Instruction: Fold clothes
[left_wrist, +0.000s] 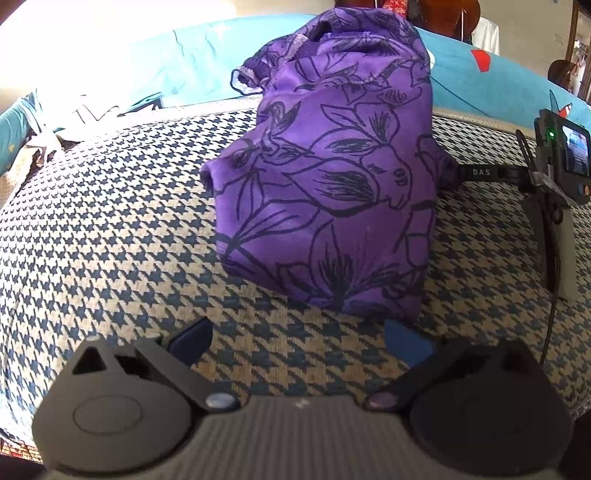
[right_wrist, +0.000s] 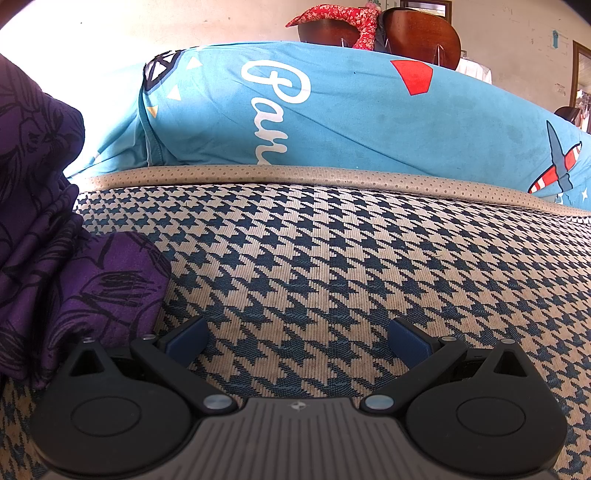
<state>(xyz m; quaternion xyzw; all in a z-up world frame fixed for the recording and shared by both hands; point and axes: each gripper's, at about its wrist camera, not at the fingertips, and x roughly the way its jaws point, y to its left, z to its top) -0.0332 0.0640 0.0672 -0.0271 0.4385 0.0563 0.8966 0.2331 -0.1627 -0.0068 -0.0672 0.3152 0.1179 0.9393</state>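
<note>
Houndstooth cover (left_wrist: 110, 229) w/ bunched purple floral garment (left_wrist: 332, 177)

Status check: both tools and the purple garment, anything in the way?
Left tool open, empty. Right tool open, empty, beside the garment. Purple floral garment bundled on houndstooth cover, unfolded. Nothing in the way.
</note>
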